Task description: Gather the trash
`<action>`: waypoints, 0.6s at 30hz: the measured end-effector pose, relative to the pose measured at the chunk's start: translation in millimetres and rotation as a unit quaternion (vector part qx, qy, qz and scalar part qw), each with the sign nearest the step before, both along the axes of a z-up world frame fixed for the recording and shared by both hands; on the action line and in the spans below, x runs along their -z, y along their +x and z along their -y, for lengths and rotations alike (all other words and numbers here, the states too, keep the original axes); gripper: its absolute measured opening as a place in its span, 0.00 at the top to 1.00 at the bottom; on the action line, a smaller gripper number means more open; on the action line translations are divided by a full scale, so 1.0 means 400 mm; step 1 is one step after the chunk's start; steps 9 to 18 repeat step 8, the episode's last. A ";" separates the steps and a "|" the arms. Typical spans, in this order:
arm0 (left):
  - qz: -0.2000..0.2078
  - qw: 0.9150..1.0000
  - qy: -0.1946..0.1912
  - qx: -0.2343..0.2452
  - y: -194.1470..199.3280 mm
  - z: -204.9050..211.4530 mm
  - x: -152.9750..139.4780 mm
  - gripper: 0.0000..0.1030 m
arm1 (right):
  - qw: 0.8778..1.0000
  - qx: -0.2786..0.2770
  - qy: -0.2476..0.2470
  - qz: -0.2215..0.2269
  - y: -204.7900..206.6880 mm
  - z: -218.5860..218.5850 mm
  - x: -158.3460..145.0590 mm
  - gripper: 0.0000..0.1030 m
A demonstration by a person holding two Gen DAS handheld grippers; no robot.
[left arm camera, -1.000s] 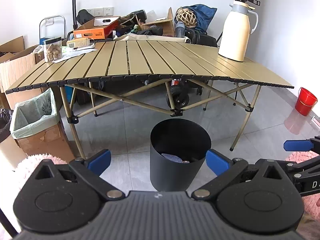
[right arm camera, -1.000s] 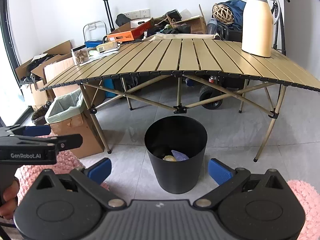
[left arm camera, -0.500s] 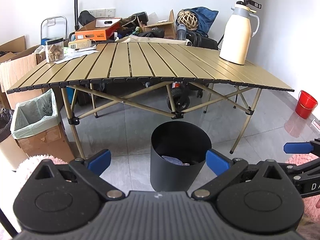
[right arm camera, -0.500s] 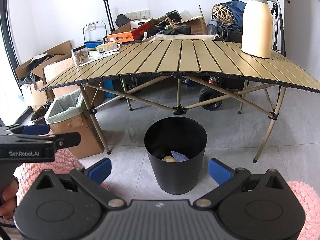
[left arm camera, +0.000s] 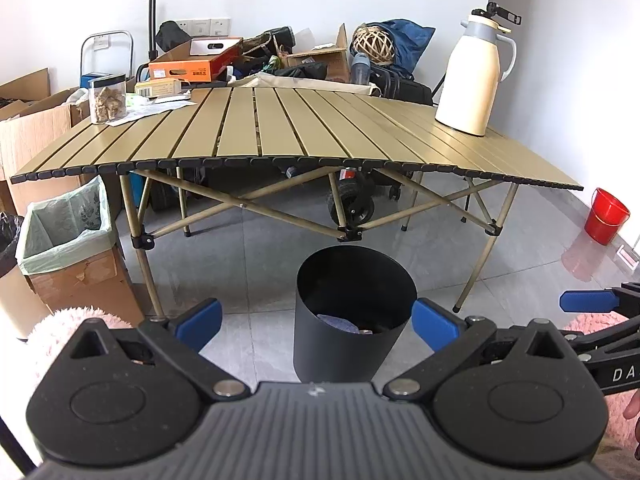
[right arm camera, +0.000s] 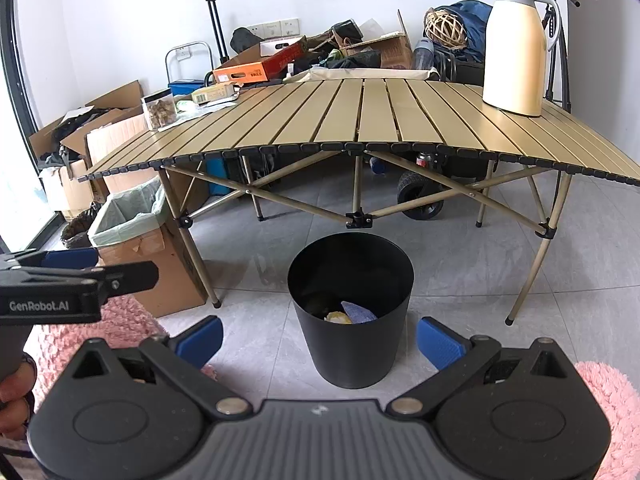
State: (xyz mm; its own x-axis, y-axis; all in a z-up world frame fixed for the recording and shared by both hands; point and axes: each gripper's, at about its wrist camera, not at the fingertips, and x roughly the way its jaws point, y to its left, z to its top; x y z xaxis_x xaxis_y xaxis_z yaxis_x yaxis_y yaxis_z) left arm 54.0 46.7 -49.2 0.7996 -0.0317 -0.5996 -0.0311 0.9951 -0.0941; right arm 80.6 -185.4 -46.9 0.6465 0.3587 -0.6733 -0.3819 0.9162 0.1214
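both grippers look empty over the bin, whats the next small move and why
Probably lift the left gripper toward the papers at the folding table's far left corner. Both grippers are open and empty, the right gripper too, the black trash bin already holds scraps, and little else on the table looks like trash.

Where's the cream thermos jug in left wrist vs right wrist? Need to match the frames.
Left wrist: cream thermos jug stands upper right, on the far right corner of the slatted folding table.
Right wrist: cream thermos jug stands upper right, on the same corner of the table.
Shared landmark: black trash bin on the floor at centre, in front of the table in both views.
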 end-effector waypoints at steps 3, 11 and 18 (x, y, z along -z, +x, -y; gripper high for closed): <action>0.001 1.000 0.003 -0.005 -0.002 0.002 0.001 0.00 | 1.000 0.000 0.000 0.000 0.000 0.001 0.000 0.00; 0.004 1.000 0.006 -0.009 -0.003 0.003 0.001 0.00 | 1.000 0.001 0.000 -0.001 0.002 0.005 0.002 0.00; 0.004 1.000 0.006 -0.009 -0.003 0.003 0.001 0.00 | 1.000 0.001 0.000 -0.001 0.002 0.005 0.002 0.00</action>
